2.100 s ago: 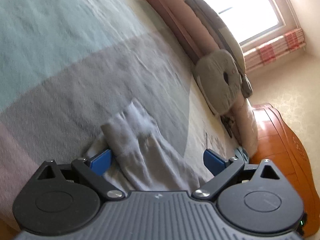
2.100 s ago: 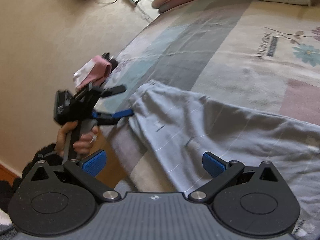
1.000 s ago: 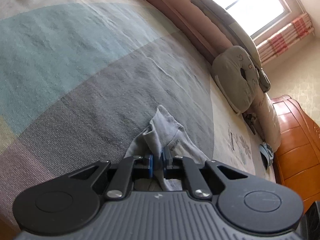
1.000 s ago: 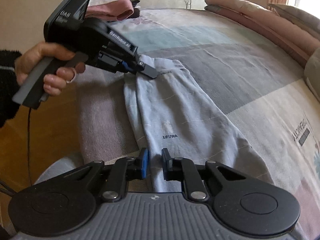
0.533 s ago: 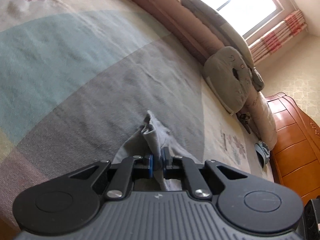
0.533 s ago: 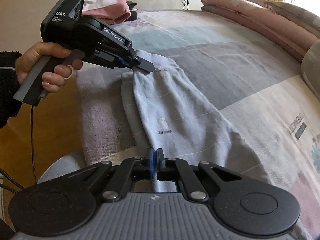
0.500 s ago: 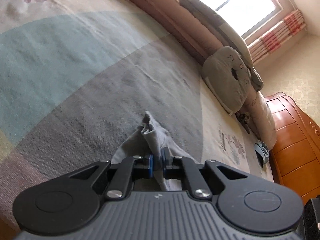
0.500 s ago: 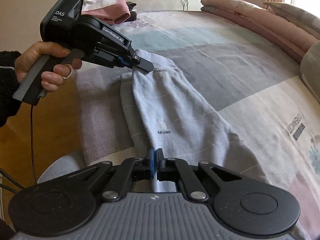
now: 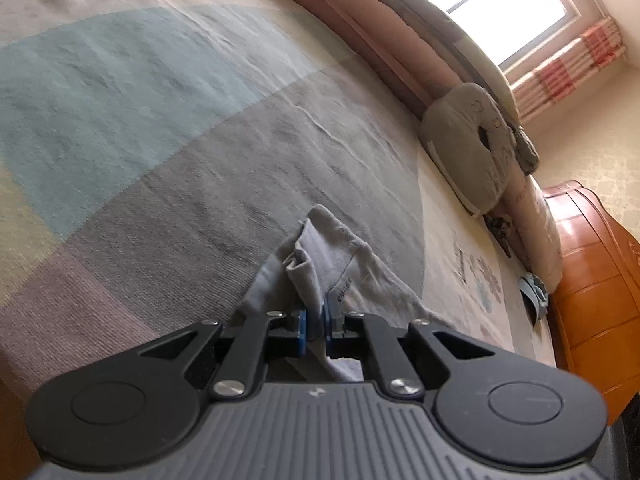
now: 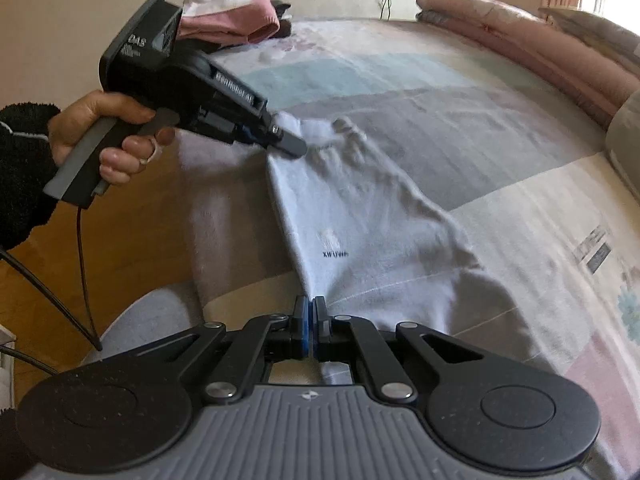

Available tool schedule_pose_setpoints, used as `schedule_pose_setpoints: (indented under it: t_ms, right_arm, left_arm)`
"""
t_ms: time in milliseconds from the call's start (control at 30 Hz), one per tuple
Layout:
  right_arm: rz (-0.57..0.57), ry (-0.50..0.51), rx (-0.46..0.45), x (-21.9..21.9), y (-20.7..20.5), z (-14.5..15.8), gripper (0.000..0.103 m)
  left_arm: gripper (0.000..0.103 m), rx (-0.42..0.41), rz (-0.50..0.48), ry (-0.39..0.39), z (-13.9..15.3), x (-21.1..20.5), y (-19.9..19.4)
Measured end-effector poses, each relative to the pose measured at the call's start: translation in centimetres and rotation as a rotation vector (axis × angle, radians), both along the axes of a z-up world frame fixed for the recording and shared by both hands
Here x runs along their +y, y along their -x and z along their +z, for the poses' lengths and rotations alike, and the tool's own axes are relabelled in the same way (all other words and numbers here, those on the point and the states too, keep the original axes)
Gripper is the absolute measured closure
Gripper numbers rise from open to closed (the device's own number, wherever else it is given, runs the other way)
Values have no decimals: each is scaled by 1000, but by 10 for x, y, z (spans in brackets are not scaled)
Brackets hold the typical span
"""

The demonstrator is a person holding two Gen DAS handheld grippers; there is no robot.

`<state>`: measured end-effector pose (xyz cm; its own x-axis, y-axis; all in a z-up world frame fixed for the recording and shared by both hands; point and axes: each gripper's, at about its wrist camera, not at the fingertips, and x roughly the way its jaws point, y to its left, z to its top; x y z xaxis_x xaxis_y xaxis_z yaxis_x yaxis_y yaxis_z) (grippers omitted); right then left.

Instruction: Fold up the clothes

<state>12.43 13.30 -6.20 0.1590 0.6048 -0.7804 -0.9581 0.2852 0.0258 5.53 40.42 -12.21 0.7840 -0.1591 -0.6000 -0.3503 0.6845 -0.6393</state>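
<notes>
Left wrist view: the left tongs (image 9: pixel 315 328) are pressed together on a bunched fold of the pale grey garment (image 9: pixel 340 268), pinching it between the blue pads (image 9: pixel 303 330). The cloth trails from the pinch toward 12 o'clock, its free edge lying crumpled on the grey patch of the bed cover (image 9: pixel 160 160). Cushions (image 9: pixel 468 160) line the far edge at 2 o'clock; a wooden footboard (image 9: pixel 592 280) stands at 3 o'clock.

Right wrist view: the right tongs (image 10: pixel 311 328) are pressed together on the near edge of the same garment (image 10: pixel 360 224), which stretches away toward 11 o'clock. There the other gripper (image 10: pixel 280 140), held in the person's left hand (image 10: pixel 104 136), pinches the far end. The stretch between the two grips appears raised and fairly taut; the part at 3 o'clock sags onto the bed (image 10: pixel 540 220). A folded pink item (image 10: pixel 232 20) sits at the bed's far corner, at 11 o'clock, well apart.

Assessment: both ends are secured, so the step in hand appears to be lifting and straightening the garment ahead of a fold. To do it well, keep both pinches firm, hold even tension so the edge stays straight, and move the two ends together. Lay the cloth flat before releasing either grip. Risk: the left grip holds bunched layers, which may leave creases.
</notes>
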Motion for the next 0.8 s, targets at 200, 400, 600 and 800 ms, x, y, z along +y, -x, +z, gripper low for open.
schedule_pose_setpoints:
  t_ms: [200,400,600,800]
  right_arm:
    - [-4,20,17,-2,-2,-6,95]
    - [-102,-12,-33,-46,-23,15,87]
    - [-263,1,-106,-71,-64,12,81]
    - [-320,-18,-53,-68,-97,-14,79]
  left_arm:
    - [92,29,-32,-82,13,-5,-1]
    - [87,66,-63,-312,42,-18,11]
    - [80,5,-200,-396,52,-45,-11]
    - [79,28,-303,-408,27,-70,-49]
